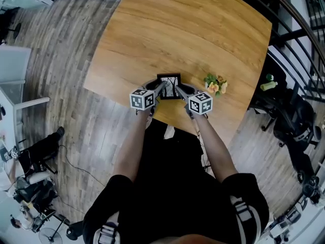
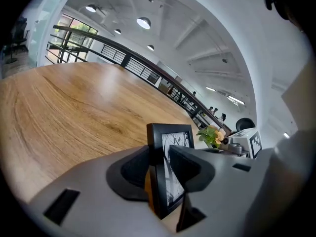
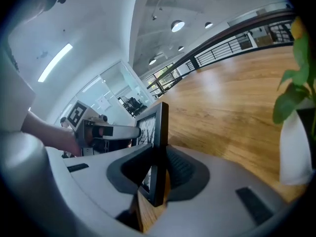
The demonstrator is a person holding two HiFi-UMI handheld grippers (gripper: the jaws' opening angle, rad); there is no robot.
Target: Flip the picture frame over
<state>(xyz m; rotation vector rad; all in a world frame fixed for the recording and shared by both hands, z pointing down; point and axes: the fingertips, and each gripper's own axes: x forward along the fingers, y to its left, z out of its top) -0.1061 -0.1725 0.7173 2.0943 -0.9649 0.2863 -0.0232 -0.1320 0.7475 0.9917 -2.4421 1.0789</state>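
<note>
Standing upright close to the near edge of the wooden worktop [image 1: 183,29], the black picture frame [image 1: 169,84] is flanked by both grippers, one at each side edge. Its glazed face, carrying a black-and-white print, is turned toward the person.

Left gripper [image 2: 159,157]: jaws released. The frame's left edge sits between them, but a sliver of worktop shows between the left-hand pad and the frame's back. No clamping is observed.

Right gripper [image 3: 159,154]: jaws clenched on the frame's right edge. That edge is seen edge-on, gripped between the two dark pads.

Whether the frame's lower edge rests on the wood cannot be determined from any view.

A small bunch of yellow and peach flowers [image 1: 215,84] with green leaves stands on the worktop near the right gripper, on its right side and apart from the frame. The right gripper view shows a white pot under the leaves.
</note>
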